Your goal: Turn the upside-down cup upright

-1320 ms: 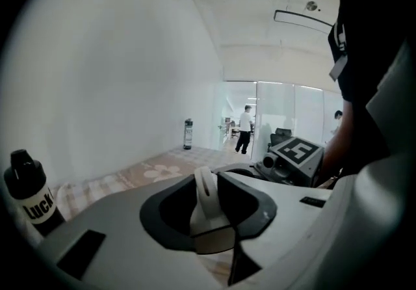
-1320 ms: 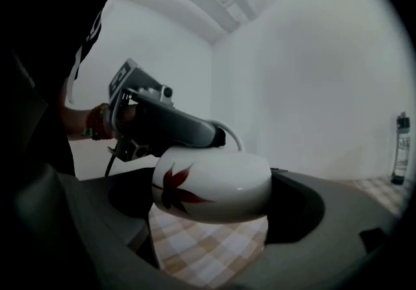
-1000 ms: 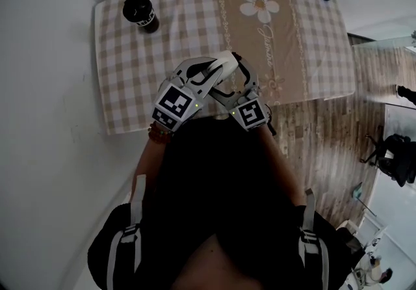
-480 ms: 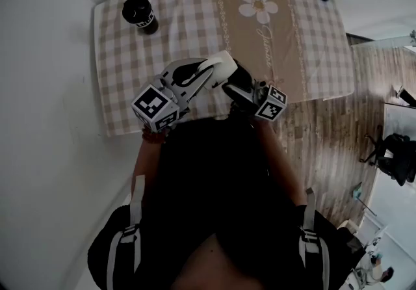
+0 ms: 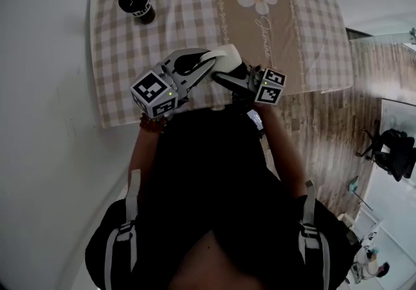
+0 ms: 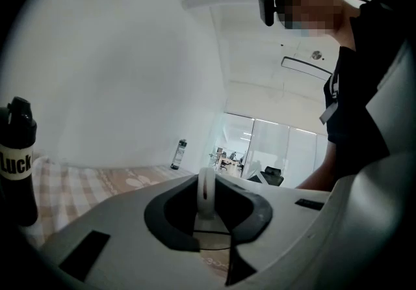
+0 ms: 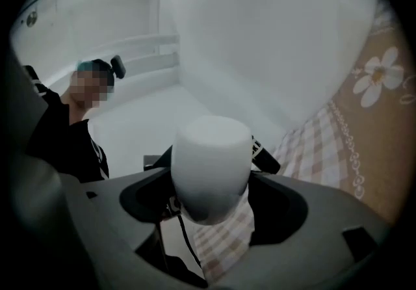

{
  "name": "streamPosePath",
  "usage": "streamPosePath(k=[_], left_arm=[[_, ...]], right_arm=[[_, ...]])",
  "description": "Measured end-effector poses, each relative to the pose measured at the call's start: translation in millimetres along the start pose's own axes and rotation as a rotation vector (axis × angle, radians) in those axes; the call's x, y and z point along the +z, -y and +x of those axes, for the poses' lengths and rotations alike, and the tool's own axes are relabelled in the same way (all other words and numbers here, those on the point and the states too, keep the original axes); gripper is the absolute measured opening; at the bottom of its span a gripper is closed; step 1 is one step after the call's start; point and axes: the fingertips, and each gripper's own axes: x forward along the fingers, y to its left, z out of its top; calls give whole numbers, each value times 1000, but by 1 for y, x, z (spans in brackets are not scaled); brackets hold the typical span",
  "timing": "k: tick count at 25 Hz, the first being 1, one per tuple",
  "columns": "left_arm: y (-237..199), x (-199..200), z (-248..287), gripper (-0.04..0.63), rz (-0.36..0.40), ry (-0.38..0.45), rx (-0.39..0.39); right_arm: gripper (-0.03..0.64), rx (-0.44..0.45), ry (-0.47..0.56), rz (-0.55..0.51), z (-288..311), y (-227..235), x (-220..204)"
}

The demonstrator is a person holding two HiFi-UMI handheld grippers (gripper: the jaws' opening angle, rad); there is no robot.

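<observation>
Both hands are held close together in front of the person's body, over the near edge of the table [image 5: 117, 87], with the two grippers pointing roughly level and meeting at the cup [image 5: 226, 56]. The left gripper [image 5: 211, 64] reaches in from the left. Its jaws are almost together, pinching a thin white edge of the cup, seen end-on in the left gripper view. The right gripper [image 5: 231, 77] comes in from the near right. Its jaws have just been closing, and in the right gripper view the cup fills the gap, with its sides against both pads. The cup hangs in the air, clear of the checked cloth; which way its mouth faces cannot be told.

Compared with a second ago, the right gripper has rolled, so its marker cube [image 5: 270, 87] now shows a different face. The left marker cube [image 5: 155, 93] has swung leftward. The cup sits in much the same spot. A black bottle [image 5: 136, 4] stands by the far left corner.
</observation>
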Motion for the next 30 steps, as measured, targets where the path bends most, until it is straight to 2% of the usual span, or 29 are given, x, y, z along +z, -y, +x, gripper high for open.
streamPosePath(k=[3, 10, 17, 21, 27, 30], left_arm=[[6, 1, 12, 54, 40, -7, -33], [17, 6, 26, 55, 86, -3, -97], [23, -1, 26, 57, 159, -33, -122], [21, -2, 22, 58, 158, -27, -117], [19, 9, 13, 60, 106, 77, -123], [18, 10, 11, 61, 105, 98, -129]], right_arm=[[365, -25, -64, -64, -10, 1, 6], [365, -98, -76, -179, -26, -2, 20], [367, -144, -172, -280, -31, -1, 14], [367, -151, -162, -303, -28, -1, 15], [365, -132, -104, -330, -22, -8, 24], [365, -133, -102, -351, -21, -9, 26]])
